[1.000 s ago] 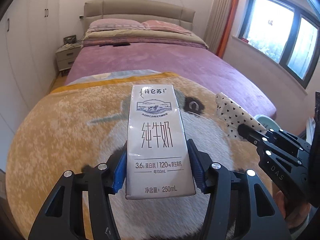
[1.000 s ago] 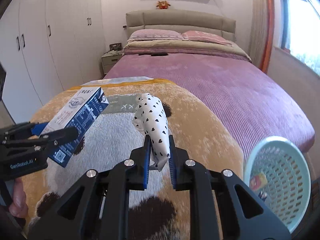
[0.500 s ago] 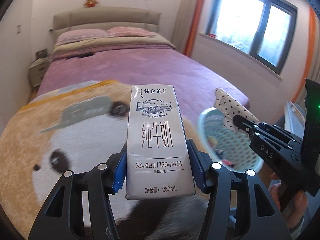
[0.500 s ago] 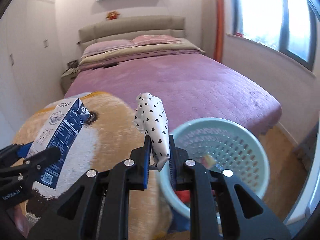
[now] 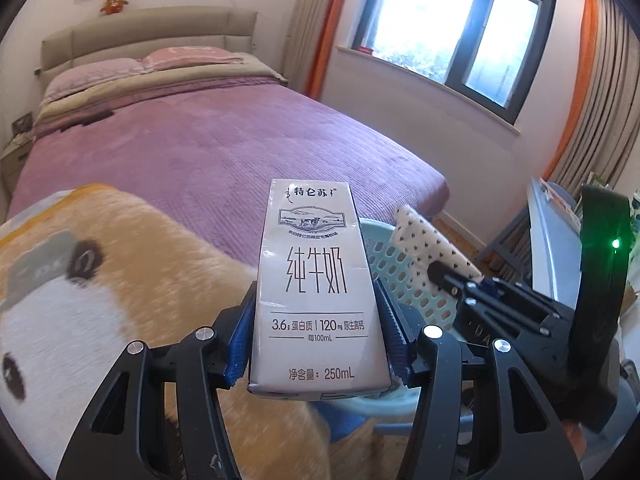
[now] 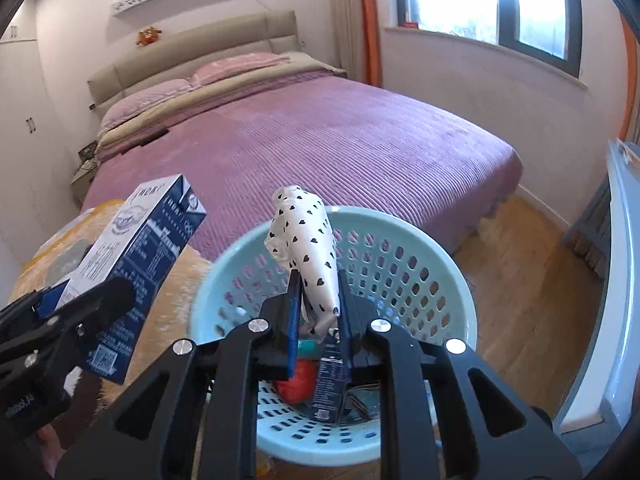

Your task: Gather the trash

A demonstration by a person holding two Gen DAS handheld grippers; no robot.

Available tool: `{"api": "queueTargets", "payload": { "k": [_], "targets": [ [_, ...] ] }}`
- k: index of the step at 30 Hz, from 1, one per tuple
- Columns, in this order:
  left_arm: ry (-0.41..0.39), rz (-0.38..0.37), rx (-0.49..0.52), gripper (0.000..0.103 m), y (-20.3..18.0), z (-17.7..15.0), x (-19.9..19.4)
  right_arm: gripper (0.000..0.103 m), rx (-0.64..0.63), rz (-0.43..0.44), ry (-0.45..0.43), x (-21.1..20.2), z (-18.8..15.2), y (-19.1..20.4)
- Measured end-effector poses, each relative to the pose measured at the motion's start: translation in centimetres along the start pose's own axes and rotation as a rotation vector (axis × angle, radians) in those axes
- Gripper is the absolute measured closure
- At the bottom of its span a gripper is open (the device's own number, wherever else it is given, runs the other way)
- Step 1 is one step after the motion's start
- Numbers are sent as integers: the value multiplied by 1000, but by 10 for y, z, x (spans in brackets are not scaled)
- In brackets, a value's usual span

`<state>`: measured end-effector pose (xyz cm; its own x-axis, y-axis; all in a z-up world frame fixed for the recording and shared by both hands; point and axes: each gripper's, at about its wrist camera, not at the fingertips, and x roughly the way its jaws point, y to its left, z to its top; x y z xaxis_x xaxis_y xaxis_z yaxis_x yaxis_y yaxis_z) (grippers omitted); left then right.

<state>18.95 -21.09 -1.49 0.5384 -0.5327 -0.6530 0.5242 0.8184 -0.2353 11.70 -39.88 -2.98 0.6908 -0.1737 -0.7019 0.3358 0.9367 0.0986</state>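
My left gripper [image 5: 316,340] is shut on a white 250 mL milk carton [image 5: 316,280], held upright over the blanket's edge; the carton also shows in the right wrist view [image 6: 132,264]. My right gripper [image 6: 318,304] is shut on a white wrapper with black hearts [image 6: 308,248], held above the light-green perforated basket [image 6: 444,280]. The wrapper [image 5: 428,240] and the basket [image 5: 380,256] show in the left wrist view, to the right of the carton. The basket holds a red item [image 6: 300,384] and a dark carton [image 6: 328,384].
A panda-patterned orange blanket [image 5: 120,280] lies on the foot of a purple bed [image 6: 340,132]. A white cabinet [image 6: 624,280] stands at the right on the wooden floor [image 6: 528,264]. A window [image 5: 452,28] with orange curtains is on the right wall.
Both grippers have swung right with their loads. The basket has come from the right to sit directly under the right gripper, and the left gripper now nears its rim.
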Motion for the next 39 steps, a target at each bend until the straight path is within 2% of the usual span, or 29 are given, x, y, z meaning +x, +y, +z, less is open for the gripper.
{"api": "queueTargets", "payload": {
  "k": [8, 10, 12, 14, 16, 18, 20, 27, 32, 35, 39],
  "targets": [
    [42, -1, -11, 50, -6, 8, 46, 89, 65, -35, 43, 23, 6, -22],
    [45, 1, -14, 49, -5, 12, 53, 85, 82, -42, 50, 28, 8, -27],
    [50, 5, -21, 41, -4, 14, 59, 82, 85, -36, 69, 33, 9, -26],
    [50, 5, -31, 31, -2, 15, 60, 75, 81, -51, 73, 35, 7, -27],
    [49, 2, -34, 29, 2, 13, 57, 55, 84, -48, 81, 35, 4, -29],
    [50, -6, -38, 29, 7, 9, 52, 55, 92, -35, 75, 29, 1, -29],
    [41, -16, -44, 23, 10, 3, 44, 55, 84, -34, 69, 22, 0, -25],
    [-24, 20, -46, 20, 29, -12, -4, 55, 76, 15, 38, -10, -6, -8],
    [-81, 76, -64, 18, 46, -28, -43, 54, 34, 55, -14, -39, -13, 14],
    [-125, 119, -71, 18, 53, -41, -70, 50, 13, 82, -55, -57, -20, 30],
    [-194, 214, -66, 14, 60, -58, -99, 49, -41, 90, -162, -80, -35, 50]
  ]
}}
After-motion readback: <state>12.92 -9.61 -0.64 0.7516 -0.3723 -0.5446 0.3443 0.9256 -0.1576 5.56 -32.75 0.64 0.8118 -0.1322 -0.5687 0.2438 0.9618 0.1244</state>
